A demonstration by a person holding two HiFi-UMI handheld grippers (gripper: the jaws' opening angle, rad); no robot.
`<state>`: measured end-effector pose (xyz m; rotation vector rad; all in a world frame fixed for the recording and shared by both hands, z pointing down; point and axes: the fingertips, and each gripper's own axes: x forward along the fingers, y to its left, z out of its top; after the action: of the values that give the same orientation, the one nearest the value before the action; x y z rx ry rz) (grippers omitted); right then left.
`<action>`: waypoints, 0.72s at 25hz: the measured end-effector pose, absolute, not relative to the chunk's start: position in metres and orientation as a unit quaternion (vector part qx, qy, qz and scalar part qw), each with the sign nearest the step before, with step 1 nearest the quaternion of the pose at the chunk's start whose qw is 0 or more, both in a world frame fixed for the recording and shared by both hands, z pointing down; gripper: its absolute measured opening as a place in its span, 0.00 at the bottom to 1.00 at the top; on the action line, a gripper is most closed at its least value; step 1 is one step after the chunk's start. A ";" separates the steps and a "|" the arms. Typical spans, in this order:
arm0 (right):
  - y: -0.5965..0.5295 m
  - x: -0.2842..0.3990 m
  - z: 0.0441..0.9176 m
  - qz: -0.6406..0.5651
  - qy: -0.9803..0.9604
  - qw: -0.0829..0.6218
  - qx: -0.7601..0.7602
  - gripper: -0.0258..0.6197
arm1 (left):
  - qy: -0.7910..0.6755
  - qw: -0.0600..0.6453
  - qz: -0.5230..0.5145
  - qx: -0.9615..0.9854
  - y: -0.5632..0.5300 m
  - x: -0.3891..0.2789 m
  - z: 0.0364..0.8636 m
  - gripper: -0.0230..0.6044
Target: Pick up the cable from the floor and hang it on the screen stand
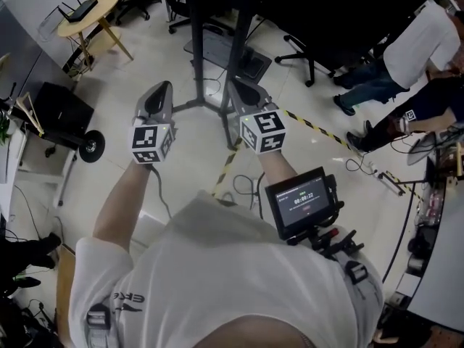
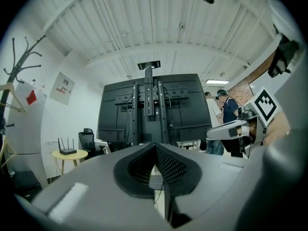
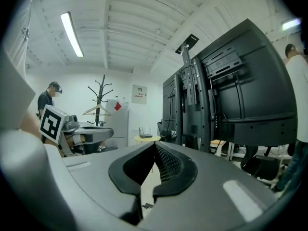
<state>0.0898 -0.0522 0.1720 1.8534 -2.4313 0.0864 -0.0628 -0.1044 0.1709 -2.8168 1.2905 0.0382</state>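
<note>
Pale floor (image 1: 181, 147), striped tape (image 1: 313, 126), screen stand (image 1: 187, 104)

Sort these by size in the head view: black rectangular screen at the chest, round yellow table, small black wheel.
1. Black rectangular screen, though it sits nearest the camera.
2. Round yellow table.
3. Small black wheel.

a black router (image 1: 77, 9) sits on a round yellow side table (image 1: 104, 4). yellow-black hazard tape (image 1: 319, 130) crosses the pale floor. a coat stand (image 3: 100, 97) stands by the far white wall, hangers on it.
</note>
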 end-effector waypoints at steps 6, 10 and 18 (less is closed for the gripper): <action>-0.043 0.091 0.195 0.055 -0.791 0.045 0.608 0.06 | 0.411 -0.006 -0.009 -0.911 -0.093 -0.057 0.202 0.04; -0.037 0.092 0.207 0.068 -0.787 0.051 0.611 0.06 | 0.414 -0.012 -0.024 -0.910 -0.090 -0.060 0.217 0.04; -0.034 0.089 0.215 0.074 -0.786 0.051 0.612 0.06 | 0.412 -0.008 -0.030 -0.911 -0.088 -0.064 0.219 0.04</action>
<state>0.0894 -0.0342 0.2148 1.8610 -2.3919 0.2245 -0.0644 -0.0884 0.2189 -2.8752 1.3003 -0.0948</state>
